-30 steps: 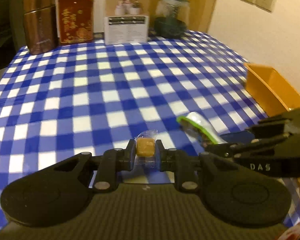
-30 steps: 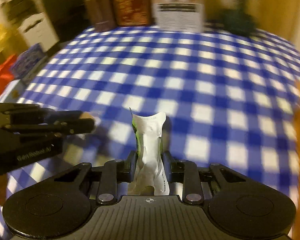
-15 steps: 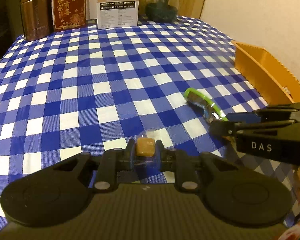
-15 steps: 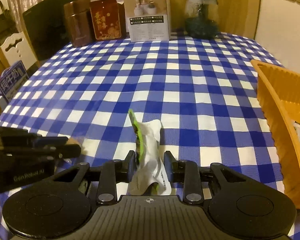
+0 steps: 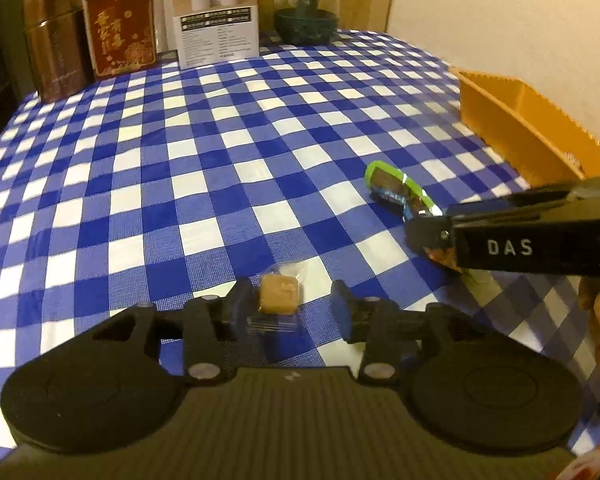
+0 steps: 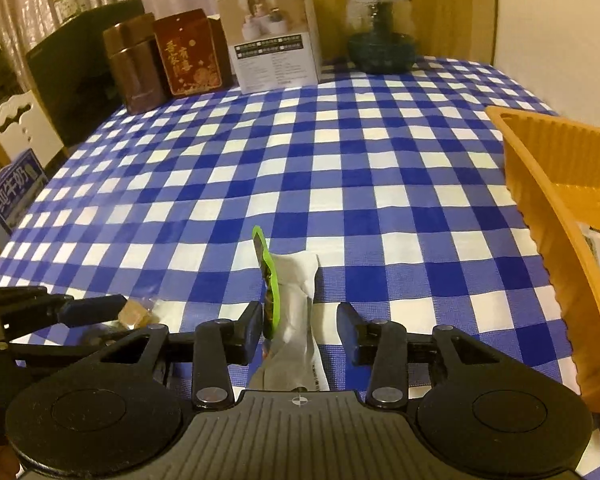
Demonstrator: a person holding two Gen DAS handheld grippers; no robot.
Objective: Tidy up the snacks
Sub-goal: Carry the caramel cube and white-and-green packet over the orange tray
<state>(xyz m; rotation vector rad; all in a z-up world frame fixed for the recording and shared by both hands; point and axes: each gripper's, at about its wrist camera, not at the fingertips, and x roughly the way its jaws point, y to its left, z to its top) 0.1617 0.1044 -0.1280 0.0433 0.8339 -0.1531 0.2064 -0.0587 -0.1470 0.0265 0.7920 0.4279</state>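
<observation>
blue-and-white checked cloth (image 5: pixel 204 168) covers the worktop, and both grippers hang low over its near edge, side by side. the left gripper (image 5: pixel 292 310) has just been opening its fingers; they now stand partly apart, and a small caramel-coloured candy in a clear wrapper (image 5: pixel 280 294) sits between them. it leans against the left finger, with a clear gap to the right one, so nothing is pinching it. the right gripper (image 6: pixel 300 334) has likewise just been parting its fingers, and a white snack packet with a green edge (image 6: pixel 296 292) lies between them on the cloth. its green side is close against the left finger, and the right finger stands clear of it. from the left wrist view the same packet (image 5: pixel 400 190) stretches away from the right gripper's tip across the checks. an orange tray (image 6: pixel 560 208) sits on the worktop's right side, near the right gripper, with some wrapped things inside. at the far edge stand a brown tin (image 5: pixel 56 60), a red box (image 5: pixel 120 28), a white carton (image 5: pixel 218 28) and a dark glass jar (image 5: pixel 306 4).
</observation>
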